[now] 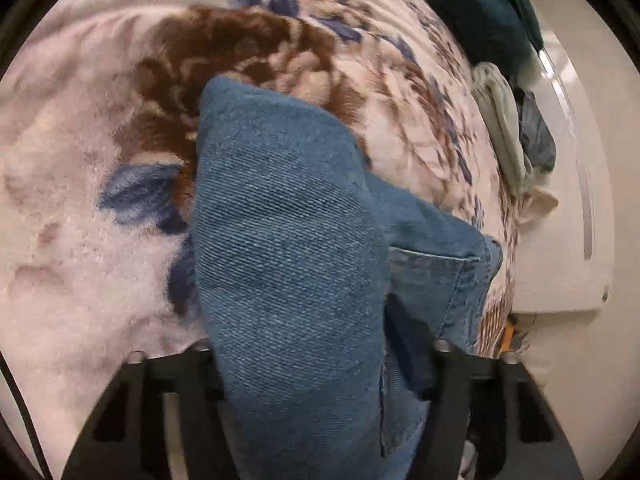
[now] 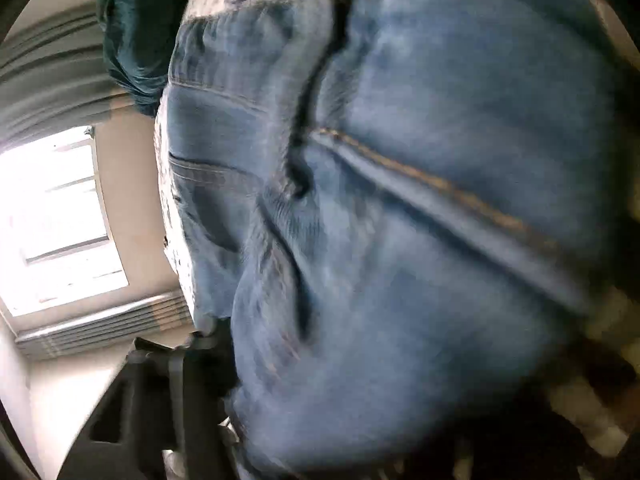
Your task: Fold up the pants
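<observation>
Evidently the jeans (image 1: pixel 288 240) are being carried above a floral blanket (image 1: pixel 80 240), with a doubled leg of denim being held in the left gripper (image 1: pixel 320 400), whose jaws are being kept clamped on the cloth running between them. On the other side, the waistband end of the jeans (image 2: pixel 400 220) is being lifted so close to the lens that most of the right wrist view is being filled by blurred denim, a pocket edge and a tan-stitched seam; one finger of the right gripper (image 2: pixel 224 400) is being pressed against the fabric, the other is being hidden by it, and so whether those jaws are together on the cloth cannot be told. As far as can be judged, the task is being caught partway: the legs are seemingly being brought together lengthwise, but the garment is being held bunched and hanging rather than lying flat, so the laying down, the smoothing and the crosswise folds are probably being left for later. Near the blanket's far edge, a dark teal garment (image 1: pixel 480 12) and a pale cloth (image 1: pixel 500 120) are being left lying well apart from the jeans, and a bright window (image 2: pixel 60 220) is being shown beyond.
</observation>
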A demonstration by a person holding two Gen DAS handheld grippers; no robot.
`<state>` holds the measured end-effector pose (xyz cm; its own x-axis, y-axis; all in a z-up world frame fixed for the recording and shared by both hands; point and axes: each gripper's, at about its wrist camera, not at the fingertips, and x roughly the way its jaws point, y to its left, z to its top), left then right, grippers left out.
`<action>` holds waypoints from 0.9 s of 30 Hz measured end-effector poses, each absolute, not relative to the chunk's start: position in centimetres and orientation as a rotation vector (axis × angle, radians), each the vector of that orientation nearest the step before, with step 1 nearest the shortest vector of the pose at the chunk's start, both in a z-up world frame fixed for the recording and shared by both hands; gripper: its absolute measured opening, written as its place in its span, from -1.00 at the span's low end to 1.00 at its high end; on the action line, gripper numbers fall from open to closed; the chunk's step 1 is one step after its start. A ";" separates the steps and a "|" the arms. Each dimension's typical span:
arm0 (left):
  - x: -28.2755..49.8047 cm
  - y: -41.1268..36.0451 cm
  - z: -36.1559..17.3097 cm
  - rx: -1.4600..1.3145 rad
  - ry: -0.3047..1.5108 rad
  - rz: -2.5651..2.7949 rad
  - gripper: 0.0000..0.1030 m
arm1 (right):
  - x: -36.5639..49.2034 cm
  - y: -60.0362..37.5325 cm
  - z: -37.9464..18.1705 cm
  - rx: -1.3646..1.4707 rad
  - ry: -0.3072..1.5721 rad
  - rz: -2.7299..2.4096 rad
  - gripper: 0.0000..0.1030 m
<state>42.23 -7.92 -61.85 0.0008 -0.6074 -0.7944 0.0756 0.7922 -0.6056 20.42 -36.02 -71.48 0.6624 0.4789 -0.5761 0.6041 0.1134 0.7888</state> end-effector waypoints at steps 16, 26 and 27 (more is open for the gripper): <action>51.7 -2.1 -46.1 -0.474 1.283 -0.615 -0.28 | 30.5 -30.1 -54.0 1.249 0.886 0.014 -0.18; 76.1 2.3 -45.6 -0.469 1.182 -0.520 -0.28 | 55.8 -24.7 -53.3 1.227 0.787 0.199 -0.18; 77.7 2.7 -46.2 -0.470 1.181 -0.517 -0.28 | 58.1 -24.6 -53.7 1.220 0.783 0.207 -0.18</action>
